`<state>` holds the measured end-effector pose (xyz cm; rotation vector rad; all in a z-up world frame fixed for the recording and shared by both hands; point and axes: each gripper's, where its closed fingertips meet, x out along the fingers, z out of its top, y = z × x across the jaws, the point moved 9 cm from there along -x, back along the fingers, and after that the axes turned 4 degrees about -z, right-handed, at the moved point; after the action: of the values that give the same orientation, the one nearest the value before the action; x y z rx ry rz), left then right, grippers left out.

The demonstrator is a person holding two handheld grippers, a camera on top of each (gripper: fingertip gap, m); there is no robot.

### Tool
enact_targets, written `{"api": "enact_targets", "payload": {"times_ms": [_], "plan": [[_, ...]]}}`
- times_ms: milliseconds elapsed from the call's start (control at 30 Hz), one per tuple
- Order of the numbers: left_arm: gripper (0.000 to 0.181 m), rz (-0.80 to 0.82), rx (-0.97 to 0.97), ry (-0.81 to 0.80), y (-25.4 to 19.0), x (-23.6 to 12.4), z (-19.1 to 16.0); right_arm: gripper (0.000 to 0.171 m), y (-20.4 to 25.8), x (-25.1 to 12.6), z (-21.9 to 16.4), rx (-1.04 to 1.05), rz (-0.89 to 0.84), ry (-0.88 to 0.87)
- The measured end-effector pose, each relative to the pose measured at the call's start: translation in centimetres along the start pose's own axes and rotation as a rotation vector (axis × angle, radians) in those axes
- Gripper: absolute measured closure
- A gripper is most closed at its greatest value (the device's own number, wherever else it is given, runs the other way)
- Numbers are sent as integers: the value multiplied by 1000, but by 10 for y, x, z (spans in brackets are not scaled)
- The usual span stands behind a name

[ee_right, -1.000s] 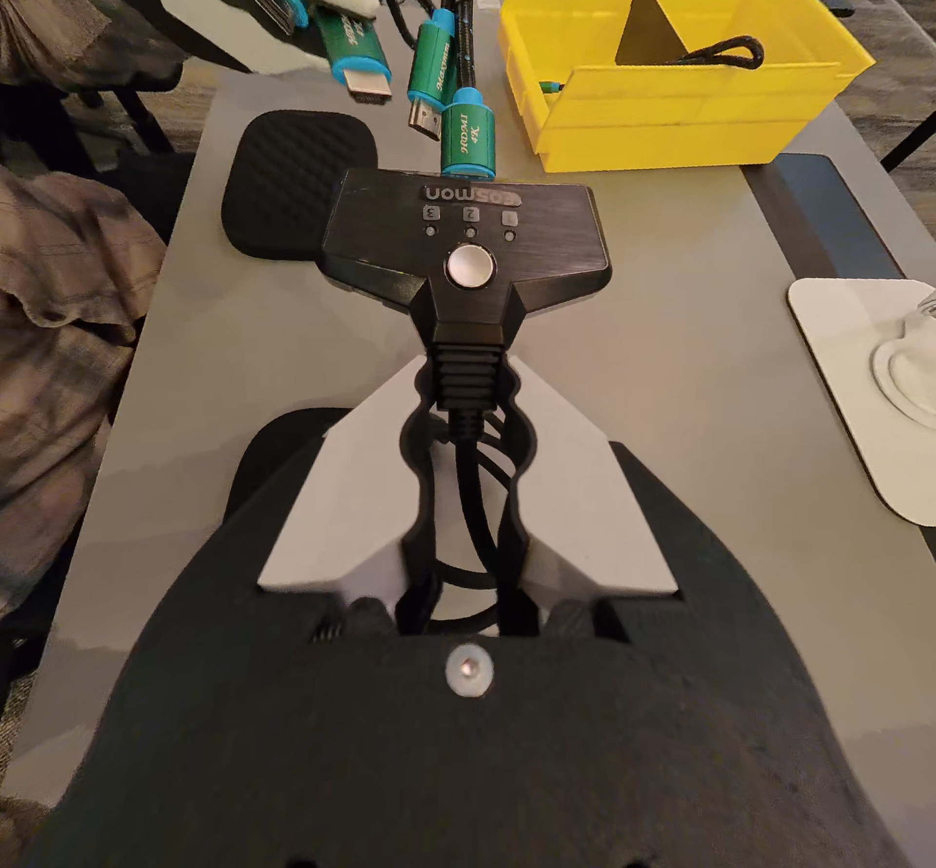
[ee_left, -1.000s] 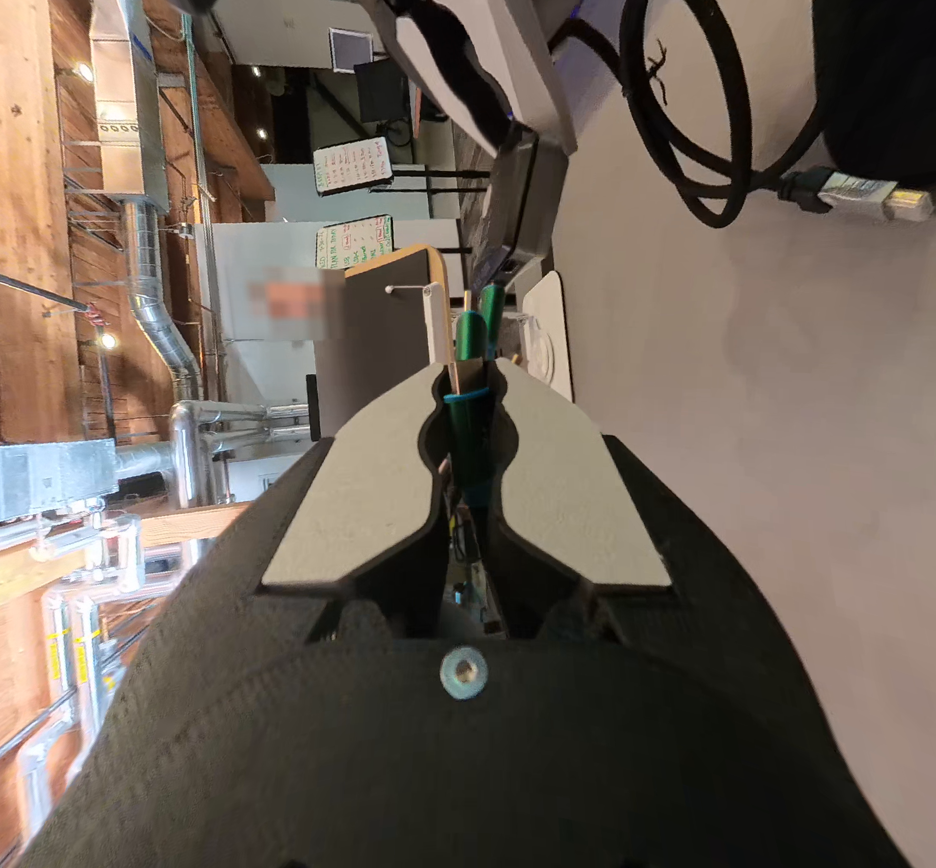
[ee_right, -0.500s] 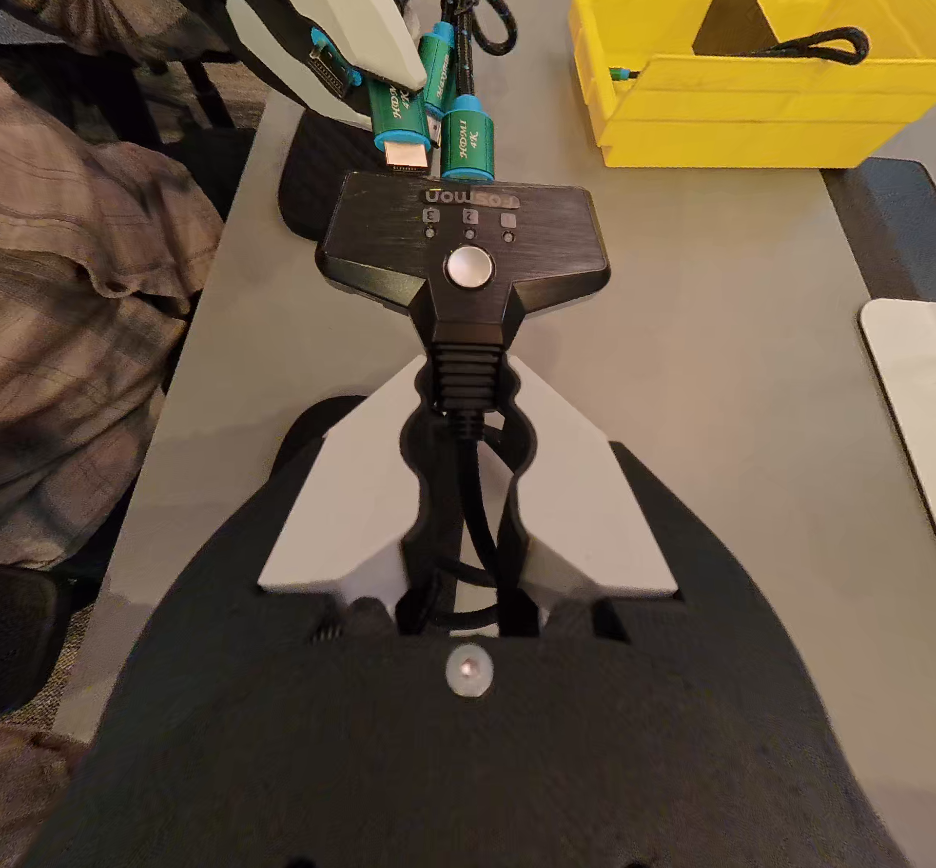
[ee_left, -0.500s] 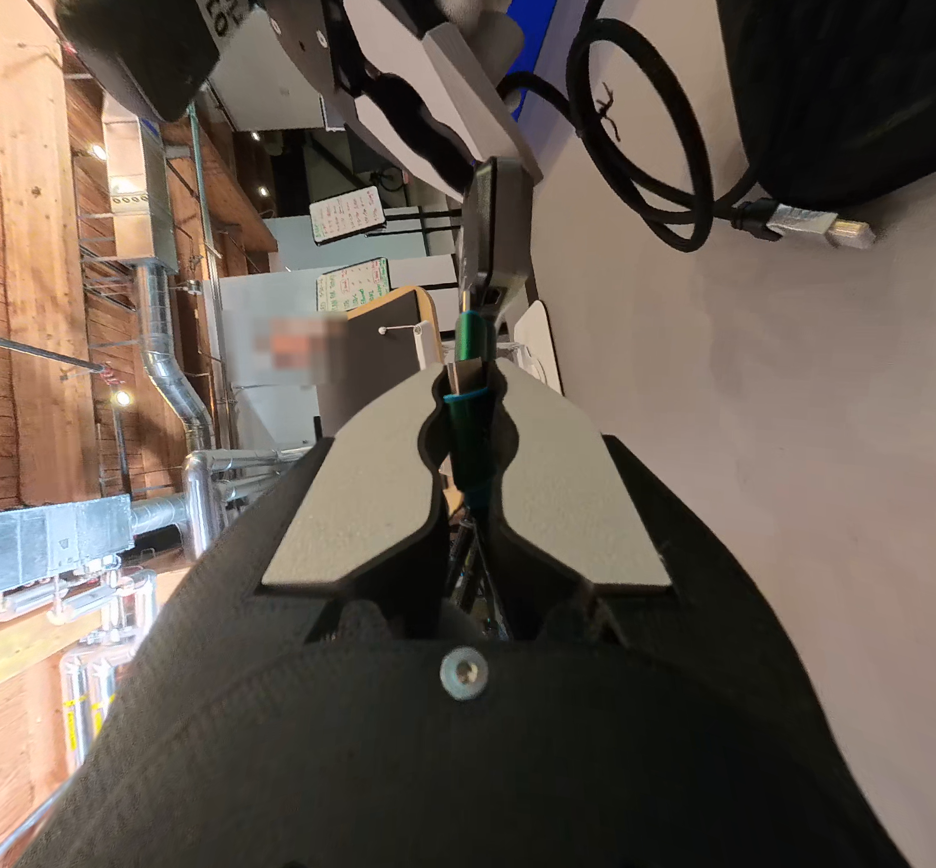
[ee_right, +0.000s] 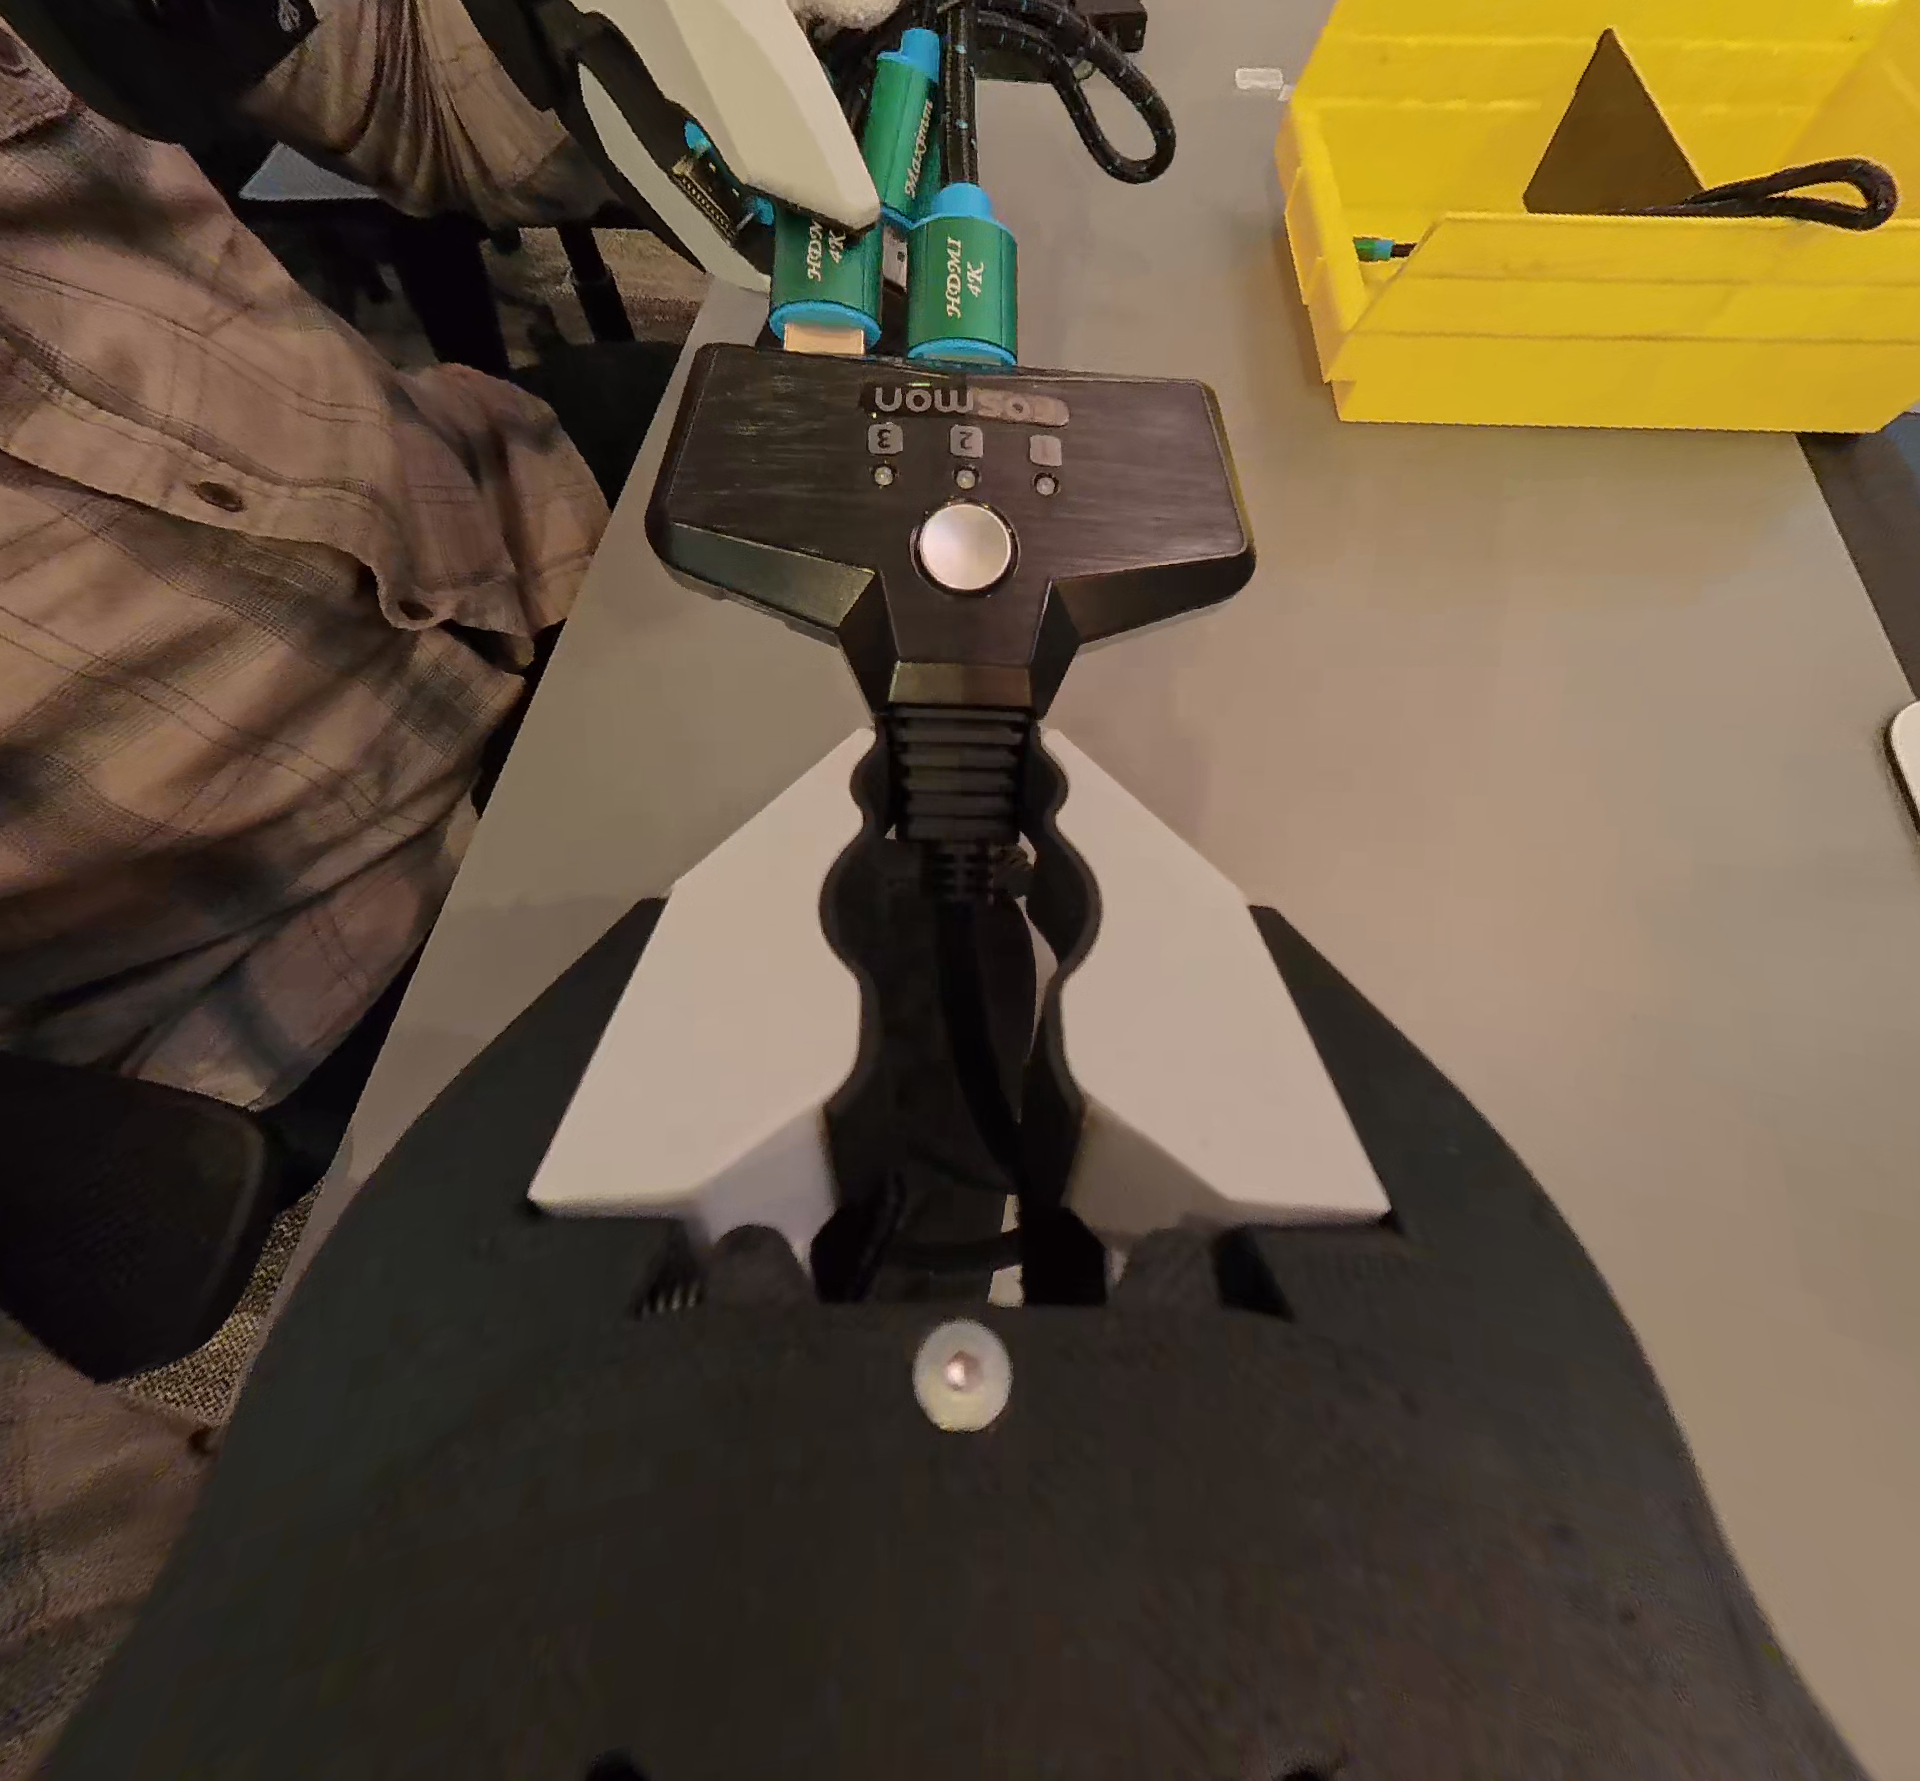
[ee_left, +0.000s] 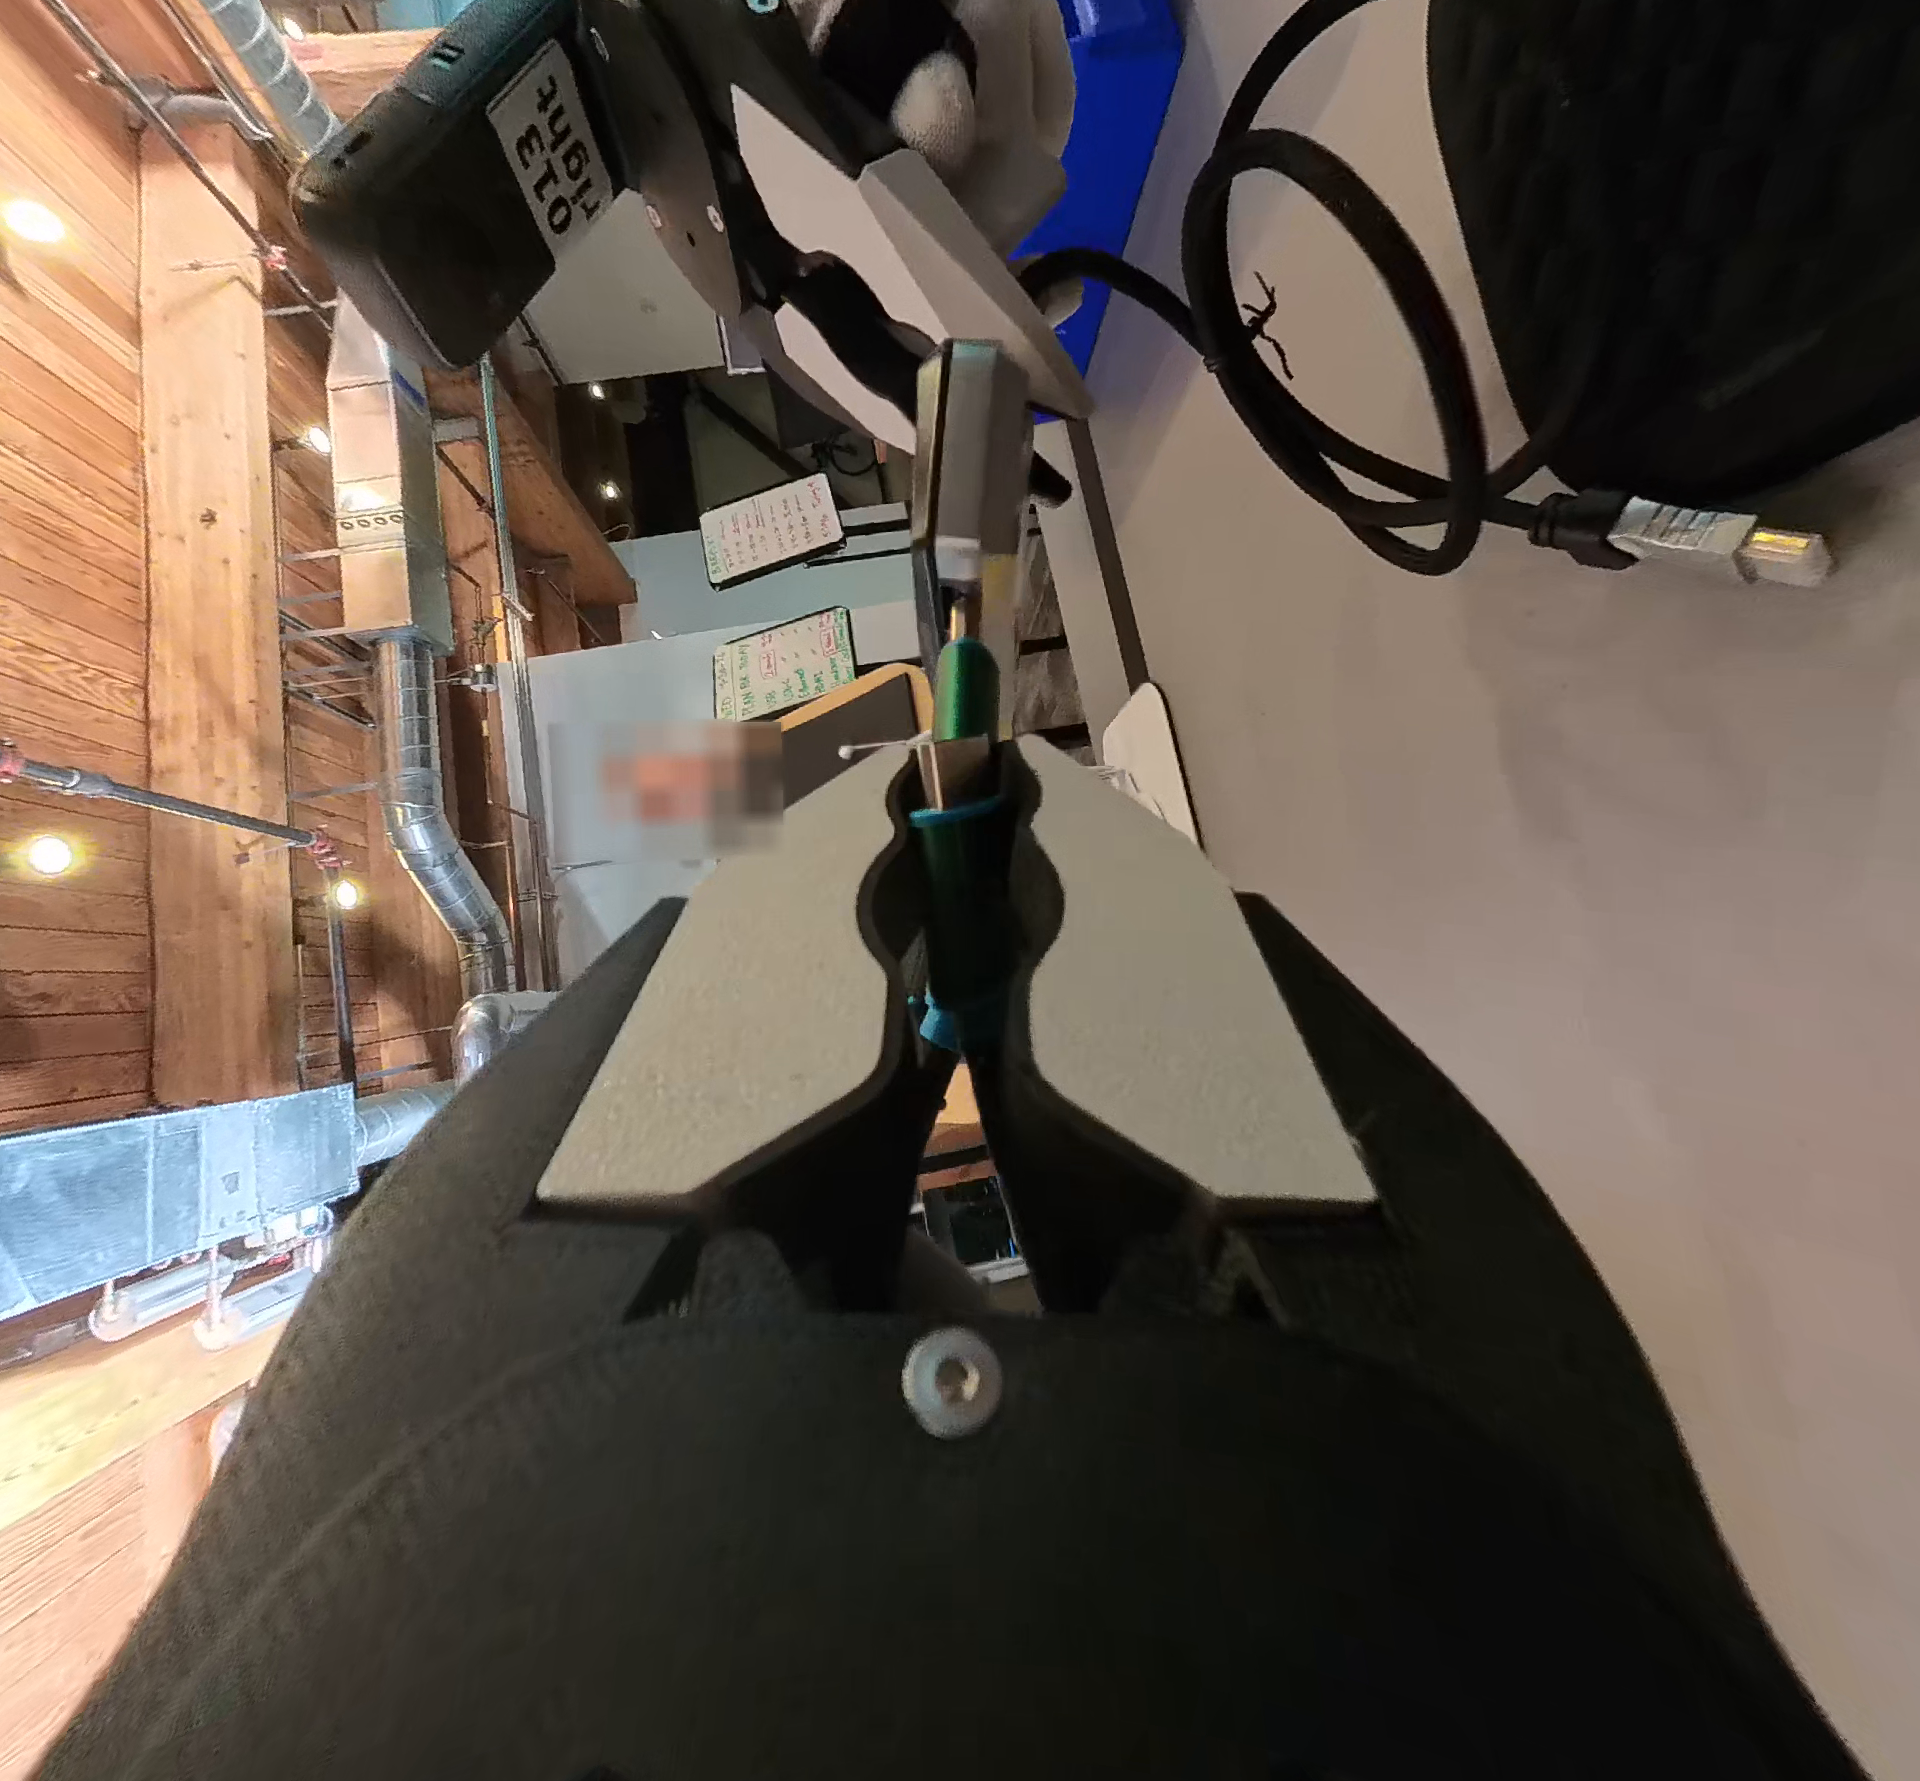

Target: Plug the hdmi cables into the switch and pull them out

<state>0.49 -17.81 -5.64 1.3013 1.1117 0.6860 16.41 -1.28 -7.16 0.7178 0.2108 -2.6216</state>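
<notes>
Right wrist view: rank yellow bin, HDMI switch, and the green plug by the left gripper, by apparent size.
1. yellow bin, cropped by the frame and farther off
2. HDMI switch, close behind; nearness inflates it
3. green plug in the left gripper

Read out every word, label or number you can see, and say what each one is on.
I can't quote writing; here is where it stands.
Black switch: logo and small port markings on top.
Green HDMI plugs: pale lettering along their shells.
White sticker: printed characters.
Whiteboards: handwriting, too small to read.
</notes>
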Motion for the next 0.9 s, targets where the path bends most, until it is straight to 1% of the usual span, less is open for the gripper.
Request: {"api": "enact_targets", "payload": {"times_ms": [133, 467, 700, 900], "plan": [[169, 42, 3, -10, 3, -1, 2, 150, 2, -1, 1, -4, 9, -3], [169, 41, 22, -27, 0, -2, 5, 150, 3, -2, 1, -4, 25, -8], [169, 36, 30, -11, -1, -1, 8, 151, 4, -1, 4, -17, 1, 39], [170, 0, 17, 20, -7, 5, 10, 152, 2, 5, 5, -19, -27, 105]]}}
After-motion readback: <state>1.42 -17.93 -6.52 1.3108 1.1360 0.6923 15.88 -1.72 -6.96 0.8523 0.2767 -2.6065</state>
